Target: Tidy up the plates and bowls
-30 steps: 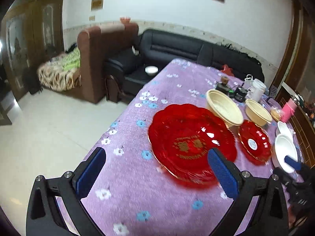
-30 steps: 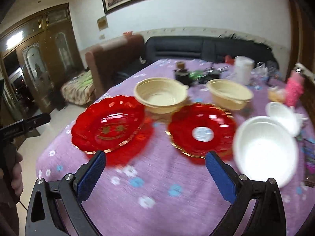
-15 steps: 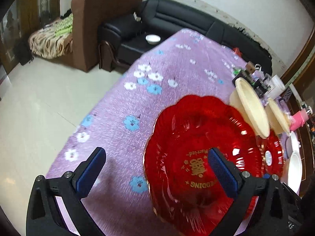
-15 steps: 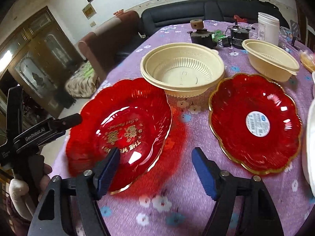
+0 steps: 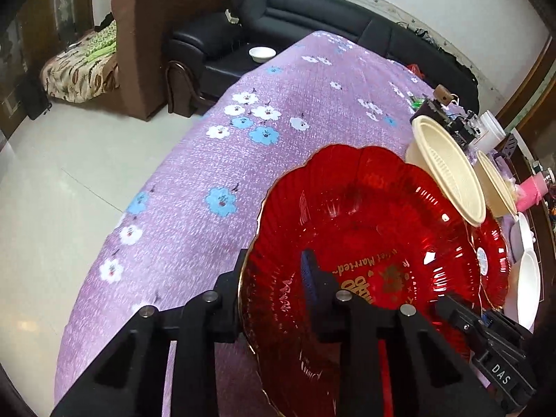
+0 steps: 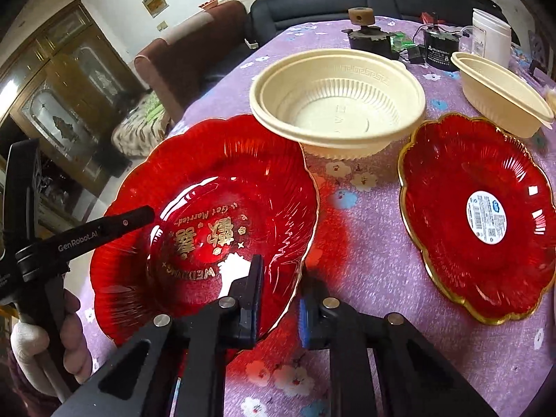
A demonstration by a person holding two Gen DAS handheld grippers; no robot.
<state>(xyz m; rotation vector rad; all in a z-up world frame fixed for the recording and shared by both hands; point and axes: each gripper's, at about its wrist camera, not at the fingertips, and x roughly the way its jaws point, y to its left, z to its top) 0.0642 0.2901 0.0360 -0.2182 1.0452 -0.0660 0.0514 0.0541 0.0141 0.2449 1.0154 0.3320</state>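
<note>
A large red plate (image 5: 365, 229) (image 6: 215, 180) with gold lettering lies on the purple flowered tablecloth (image 5: 226, 160). My left gripper (image 5: 274, 278) straddles the plate's left rim, its jaws closing with the rim pinched between the pads. My right gripper (image 6: 279, 295) grips the opposite rim, jaws closing on it. In the right wrist view the left gripper (image 6: 121, 222) reaches over the plate's far edge, held by a person's hand (image 6: 69, 330). A smaller red plate (image 6: 479, 215) lies to the right. Two cream bowls (image 6: 337, 104) (image 6: 504, 97) stand behind the plates.
White bowls (image 5: 528, 285) sit at the table's right edge, beyond the smaller red plate (image 5: 490, 260). Dark gadgets (image 6: 368, 38) and a white jar (image 6: 490, 38) crowd the far end. A pink object (image 5: 531, 194) stands near the cream bowls. A black sofa (image 5: 312, 21) lies past the table.
Both grippers came down and forward to the large red plate. Their jaws, wide apart before, have closed on its opposite rims.
</note>
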